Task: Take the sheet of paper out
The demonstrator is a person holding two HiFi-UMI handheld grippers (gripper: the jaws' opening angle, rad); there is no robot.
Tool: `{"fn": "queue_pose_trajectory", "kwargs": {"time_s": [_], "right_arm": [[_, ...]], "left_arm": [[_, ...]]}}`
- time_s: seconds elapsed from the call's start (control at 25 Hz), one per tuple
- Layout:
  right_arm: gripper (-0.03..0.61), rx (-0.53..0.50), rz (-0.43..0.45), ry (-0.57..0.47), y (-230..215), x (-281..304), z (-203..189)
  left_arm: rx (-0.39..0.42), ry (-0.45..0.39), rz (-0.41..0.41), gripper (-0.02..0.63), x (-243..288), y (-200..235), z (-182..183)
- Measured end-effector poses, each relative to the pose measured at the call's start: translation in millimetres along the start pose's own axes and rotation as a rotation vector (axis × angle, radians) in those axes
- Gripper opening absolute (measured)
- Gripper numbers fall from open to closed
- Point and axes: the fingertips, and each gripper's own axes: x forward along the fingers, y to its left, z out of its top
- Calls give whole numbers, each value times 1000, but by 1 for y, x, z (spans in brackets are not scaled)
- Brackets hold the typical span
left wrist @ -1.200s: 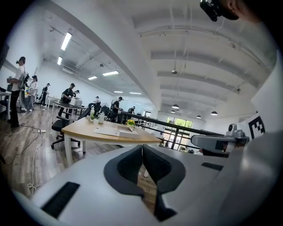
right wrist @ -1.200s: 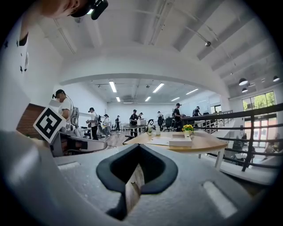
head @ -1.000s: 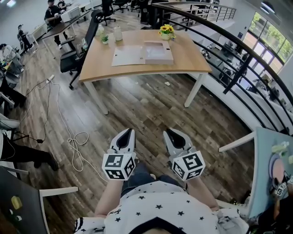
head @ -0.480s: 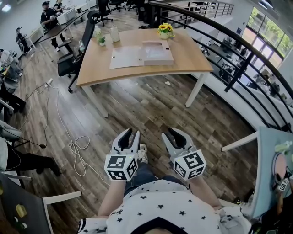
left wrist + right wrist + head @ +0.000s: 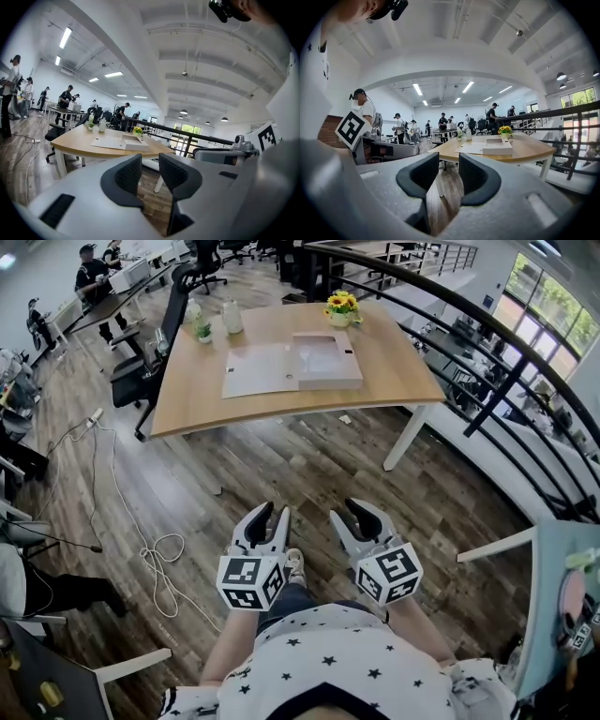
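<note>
On the wooden table [image 5: 398,381] ahead lies a pale flat sheet [image 5: 260,369] with a shallow white box [image 5: 326,359] beside it on the right. Both also show far off in the left gripper view, the sheet [image 5: 109,142] and box [image 5: 136,145], and in the right gripper view, the sheet [image 5: 471,149] and box [image 5: 497,148]. My left gripper [image 5: 270,515] [image 5: 150,162] and right gripper [image 5: 359,513] [image 5: 449,162] are held side by side over the wood floor, well short of the table. Their jaws are opening, with nothing between them.
A pot of yellow flowers [image 5: 340,306], a bottle [image 5: 232,315] and a small plant [image 5: 200,326] stand at the table's far edge. A black office chair [image 5: 155,348] is at its left, a cable [image 5: 161,549] lies on the floor, and a dark railing [image 5: 497,352] runs along the right.
Both grippers' jaws went from shut to open. The table has come nearer in the head view as the person stepped forward with both grippers.
</note>
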Motion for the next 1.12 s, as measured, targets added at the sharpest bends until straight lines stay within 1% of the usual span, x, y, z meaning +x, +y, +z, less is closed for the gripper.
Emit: {"fn": "queue_pose_trajectory", "kwargs": {"time_s": [0.48,0.64,0.84,1.12], "right_arm": [[117,-7,-21,-18,-48,110,47],[117,-4,-28,-19,-64,145,55],[117,-4,-34,-9,-82,187,65],[117,-8,-39,-4,-103,231,71]], "left_arm": [[-3,7,-3,107,91,73,55],[-16,11,-10,107,120,97,67],[-13,17,-16,107,155,126,82],[-16,22,-28,107,196,156,94]]}}
